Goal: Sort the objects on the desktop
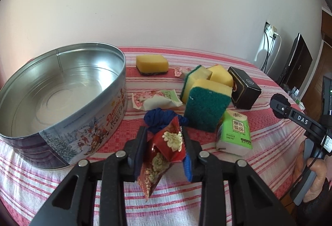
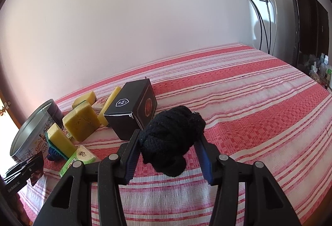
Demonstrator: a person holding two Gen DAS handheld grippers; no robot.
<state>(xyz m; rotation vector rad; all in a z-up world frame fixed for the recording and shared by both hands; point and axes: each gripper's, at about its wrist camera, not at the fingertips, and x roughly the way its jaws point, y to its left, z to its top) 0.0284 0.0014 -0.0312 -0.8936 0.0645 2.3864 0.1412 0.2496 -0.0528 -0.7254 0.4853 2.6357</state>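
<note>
Left tongs pinch a red snack packet just beside the empty cookie tin; right tongs clamp a black knitted bundle. We judge the thin, crumpled foil may slip out mid-carry.

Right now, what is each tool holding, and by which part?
Left tool: red snack packet, pinched across its upper half. Right tool: black knitted bundle, gripped by its sides.

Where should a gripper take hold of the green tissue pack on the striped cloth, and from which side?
Grip the green tissue pack across its two long side faces, near the middle, coming from above. It lies flat with its label up, and the top is free; the green-faced sponge stands close on one side, so a side approach looks crowded.
</note>
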